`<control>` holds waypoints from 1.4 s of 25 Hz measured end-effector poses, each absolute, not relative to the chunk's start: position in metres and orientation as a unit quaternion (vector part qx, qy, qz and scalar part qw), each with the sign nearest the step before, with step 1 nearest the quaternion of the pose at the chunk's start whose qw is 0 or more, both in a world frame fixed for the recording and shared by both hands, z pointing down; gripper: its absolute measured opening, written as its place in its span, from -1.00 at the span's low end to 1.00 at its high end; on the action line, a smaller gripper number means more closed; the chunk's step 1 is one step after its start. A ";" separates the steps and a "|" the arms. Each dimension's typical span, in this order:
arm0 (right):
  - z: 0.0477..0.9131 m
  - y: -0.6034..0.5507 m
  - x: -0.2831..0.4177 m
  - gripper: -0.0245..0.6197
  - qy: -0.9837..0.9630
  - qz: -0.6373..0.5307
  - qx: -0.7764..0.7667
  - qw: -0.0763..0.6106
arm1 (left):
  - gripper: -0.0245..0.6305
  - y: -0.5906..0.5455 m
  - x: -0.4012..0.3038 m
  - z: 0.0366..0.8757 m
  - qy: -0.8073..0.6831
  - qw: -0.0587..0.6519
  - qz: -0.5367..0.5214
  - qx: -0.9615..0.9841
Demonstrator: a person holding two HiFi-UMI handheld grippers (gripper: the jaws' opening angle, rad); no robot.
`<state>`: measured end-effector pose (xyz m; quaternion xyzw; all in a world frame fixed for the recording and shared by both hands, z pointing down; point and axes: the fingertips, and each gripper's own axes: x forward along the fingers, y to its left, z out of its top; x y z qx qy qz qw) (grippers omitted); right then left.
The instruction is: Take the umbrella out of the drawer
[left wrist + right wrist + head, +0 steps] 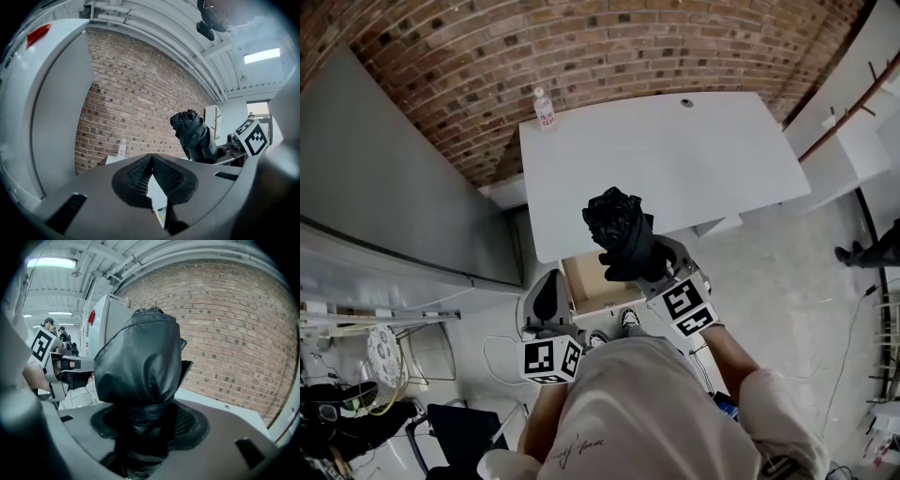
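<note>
Nearest to me, L tongs (151,161) sit low at my left, tips together w/ nothing between them, pointing twd the brick wall (487,56). My shoes (629,319) show on the floor (787,281) just below the tongs. In front of them the drawer (586,291) stands pulled out from under the counter (712,169), pale wood inside. On the floor at my left there's a black chair (459,431) and loose cables. A tall grey panel (384,187) runs along the left side, up to the wall. Counter top is white; a small clear bottle (545,109) w/ a label stands at its far left corner, close to the wall, well apart from both tongs.

Umbrella (622,230): black, folded, bunched at the top. R tongs (147,427) are clamped on its lower part, jaws standing wide around the fabric. It's up out of the drawer, held roughly upright above the counter's near edge, bundle end up. From the L tongs it shows off to the right and higher, w/ the R tongs' marker cube (255,136) beside it; the two tongs are apart, not touching.

Hard to tell: the umbrella and R tongs cover the drawer's right part, so I can't see all of its inside. The handle end is buried between the R jaws. Two ppl far off in the R gripper view are too small to make out.
</note>
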<state>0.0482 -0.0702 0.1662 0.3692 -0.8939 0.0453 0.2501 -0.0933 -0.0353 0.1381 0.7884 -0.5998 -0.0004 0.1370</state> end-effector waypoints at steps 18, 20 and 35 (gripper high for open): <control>0.115 -0.053 0.074 -0.15 -0.886 0.056 0.440 0.133 | -0.88 -0.029 -0.106 0.117 -0.604 0.131 -0.014 0.786; 0.114 -0.051 0.074 -0.15 -0.886 0.059 0.442 0.124 | -0.87 -0.027 -0.108 0.117 -0.604 0.132 -0.014 0.786; 0.104 -0.056 0.091 -0.15 -0.880 0.078 0.461 0.088 | -0.87 -0.024 -0.115 0.118 -0.613 0.135 -0.011 0.778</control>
